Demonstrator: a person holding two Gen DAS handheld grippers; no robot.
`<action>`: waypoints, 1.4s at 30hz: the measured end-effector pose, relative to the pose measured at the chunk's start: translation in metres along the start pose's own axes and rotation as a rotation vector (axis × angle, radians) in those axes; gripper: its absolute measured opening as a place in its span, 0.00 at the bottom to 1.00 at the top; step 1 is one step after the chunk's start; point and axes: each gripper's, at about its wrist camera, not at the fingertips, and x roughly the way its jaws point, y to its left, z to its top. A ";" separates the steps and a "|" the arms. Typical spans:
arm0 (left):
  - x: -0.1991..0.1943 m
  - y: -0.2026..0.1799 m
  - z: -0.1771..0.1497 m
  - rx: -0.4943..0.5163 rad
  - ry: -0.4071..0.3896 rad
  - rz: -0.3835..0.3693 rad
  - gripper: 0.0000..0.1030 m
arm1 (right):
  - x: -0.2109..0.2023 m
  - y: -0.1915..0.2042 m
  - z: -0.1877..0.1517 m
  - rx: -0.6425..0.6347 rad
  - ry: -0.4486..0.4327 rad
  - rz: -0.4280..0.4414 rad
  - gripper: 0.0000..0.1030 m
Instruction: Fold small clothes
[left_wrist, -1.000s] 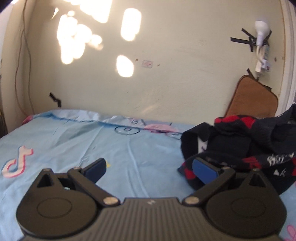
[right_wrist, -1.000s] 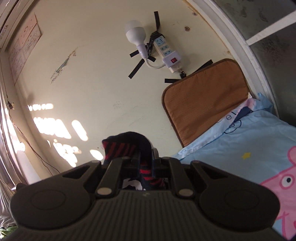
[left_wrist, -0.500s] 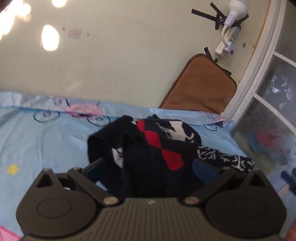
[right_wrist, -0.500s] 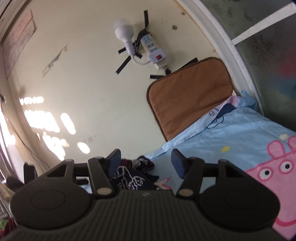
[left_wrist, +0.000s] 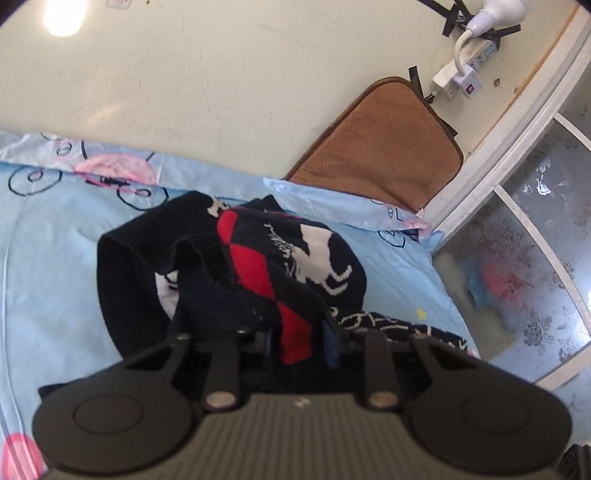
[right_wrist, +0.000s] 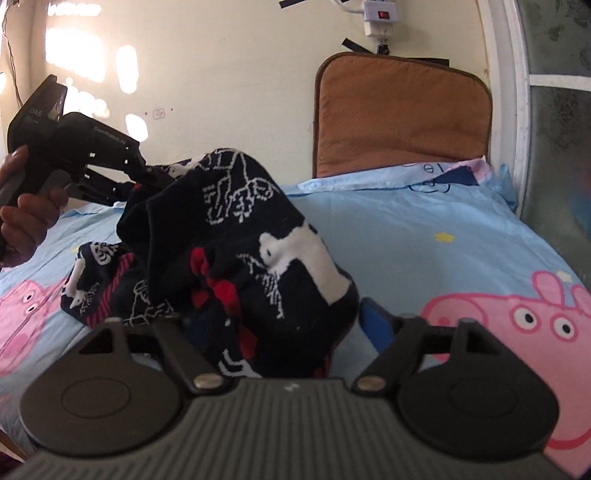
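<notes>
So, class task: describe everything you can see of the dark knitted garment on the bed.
The knitted garment is navy with red diamonds and white animal and line patterns, ribbed at its edges. It lies crumpled in a heap on the blue cartoon bedsheet. The left gripper is closing on a fold of it; the right gripper is closing around another part.

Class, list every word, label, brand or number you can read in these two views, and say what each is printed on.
"DAS": on the rear block of the left gripper, seen from the right wrist view.
Small white brand line along that gripper's body: too blurred to read surely.
Marks on the bedsheet hem near the brown cushion: not legible as text.
</notes>
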 end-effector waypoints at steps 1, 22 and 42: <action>-0.005 0.000 0.001 -0.003 -0.005 -0.001 0.19 | 0.001 0.001 0.001 -0.003 0.013 0.020 0.27; -0.191 0.092 0.022 -0.211 -0.469 0.023 0.02 | 0.003 0.088 0.010 -0.046 0.153 0.747 0.32; -0.138 0.050 -0.144 -0.091 -0.019 -0.207 0.71 | 0.105 0.116 0.163 -0.220 0.150 0.392 0.74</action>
